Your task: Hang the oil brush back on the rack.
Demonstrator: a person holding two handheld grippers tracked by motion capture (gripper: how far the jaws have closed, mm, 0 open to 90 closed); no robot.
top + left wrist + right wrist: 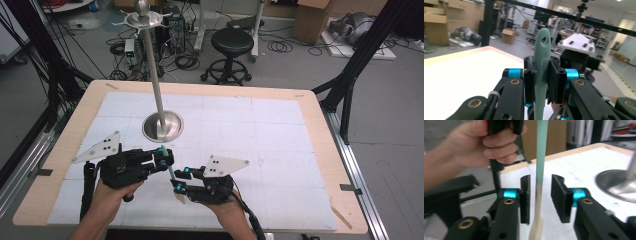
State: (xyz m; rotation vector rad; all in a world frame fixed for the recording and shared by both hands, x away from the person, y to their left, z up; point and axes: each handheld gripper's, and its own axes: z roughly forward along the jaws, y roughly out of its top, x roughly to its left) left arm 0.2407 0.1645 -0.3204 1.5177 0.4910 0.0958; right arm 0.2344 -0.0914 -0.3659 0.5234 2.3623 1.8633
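Between left gripper (pixel 541 82) jaws, clamped spatula (pixel 542 67), right gripper (pixel 541 197) jaws apart around it

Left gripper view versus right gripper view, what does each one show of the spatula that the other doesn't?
The left gripper view shows the spatula's green handle end with its hanging hole, clamped between the left gripper's pads. The right gripper view shows the green handle passing into a pale wooden lower part, standing free between the right gripper's parted pads, with the metal stand base beside it. Both show the green handle and the white table mat.
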